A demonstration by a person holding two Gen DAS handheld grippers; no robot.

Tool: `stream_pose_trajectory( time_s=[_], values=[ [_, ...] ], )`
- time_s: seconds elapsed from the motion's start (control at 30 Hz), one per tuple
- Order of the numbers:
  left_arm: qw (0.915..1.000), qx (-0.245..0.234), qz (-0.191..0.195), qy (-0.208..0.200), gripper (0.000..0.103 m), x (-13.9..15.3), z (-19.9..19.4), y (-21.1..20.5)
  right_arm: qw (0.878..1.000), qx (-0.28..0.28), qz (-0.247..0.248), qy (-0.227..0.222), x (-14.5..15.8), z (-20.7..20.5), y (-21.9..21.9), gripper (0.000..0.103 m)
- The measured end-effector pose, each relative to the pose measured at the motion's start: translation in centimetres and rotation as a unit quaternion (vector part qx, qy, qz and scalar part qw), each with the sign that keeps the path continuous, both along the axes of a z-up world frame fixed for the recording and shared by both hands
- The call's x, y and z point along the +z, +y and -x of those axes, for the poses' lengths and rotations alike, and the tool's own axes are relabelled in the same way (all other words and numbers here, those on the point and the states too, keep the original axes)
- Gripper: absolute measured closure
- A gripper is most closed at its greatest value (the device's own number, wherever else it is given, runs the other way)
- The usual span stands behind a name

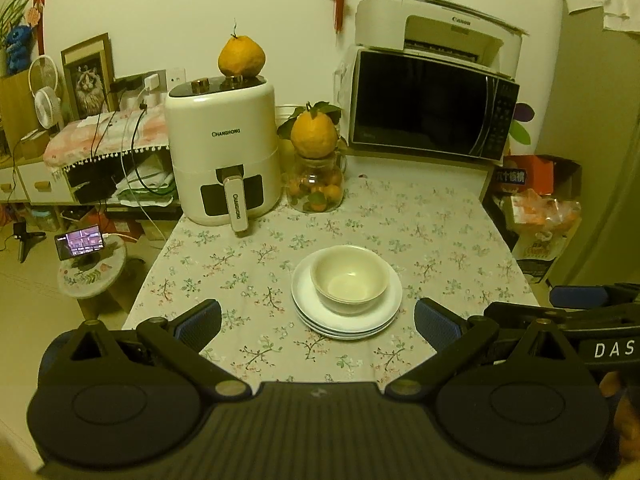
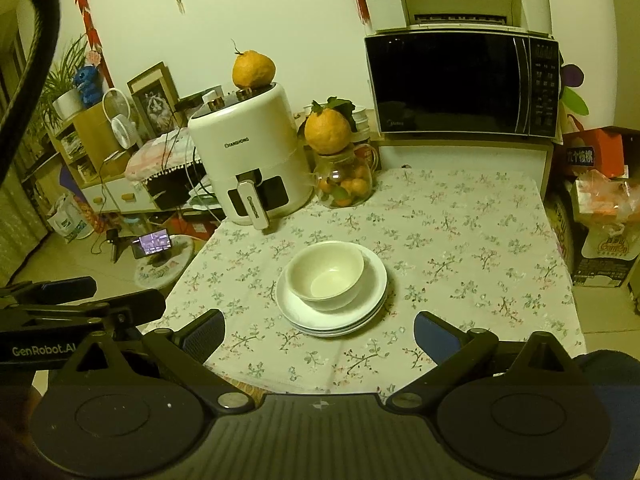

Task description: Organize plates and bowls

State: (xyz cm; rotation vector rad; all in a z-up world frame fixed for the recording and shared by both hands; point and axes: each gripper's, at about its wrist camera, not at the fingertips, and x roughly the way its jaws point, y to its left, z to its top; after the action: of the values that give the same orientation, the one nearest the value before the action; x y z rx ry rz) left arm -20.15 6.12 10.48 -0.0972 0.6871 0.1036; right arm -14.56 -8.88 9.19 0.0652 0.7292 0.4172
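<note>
A cream bowl (image 1: 349, 278) sits on a stack of white plates (image 1: 308, 312) near the front middle of the table with the floral cloth (image 1: 440, 232). The bowl may be more than one nested; I cannot tell. My left gripper (image 1: 318, 322) is open and empty, held above the table's front edge just short of the stack. In the right wrist view the same bowl (image 2: 326, 274) and plates (image 2: 372, 292) lie ahead. My right gripper (image 2: 319, 334) is open and empty, also short of the stack. Each gripper shows at the edge of the other's view.
A white air fryer (image 1: 224, 156) with an orange fruit on top stands at the back left. A glass jar of small oranges (image 1: 316, 188) stands beside it. A microwave (image 1: 432, 104) with a printer on top is at the back right. Boxes and bags (image 1: 536, 208) stand right of the table.
</note>
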Motion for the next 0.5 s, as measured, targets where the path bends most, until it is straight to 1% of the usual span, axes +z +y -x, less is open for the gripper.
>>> stream_pose_trajectory(
  time_s=[0.5],
  values=[
    [0.9999,-0.003,0.006,0.009,0.000,-0.35,-0.67,-0.15,1.000,0.002,0.000,0.004,-0.15,-0.29,-0.04,0.003]
  ],
)
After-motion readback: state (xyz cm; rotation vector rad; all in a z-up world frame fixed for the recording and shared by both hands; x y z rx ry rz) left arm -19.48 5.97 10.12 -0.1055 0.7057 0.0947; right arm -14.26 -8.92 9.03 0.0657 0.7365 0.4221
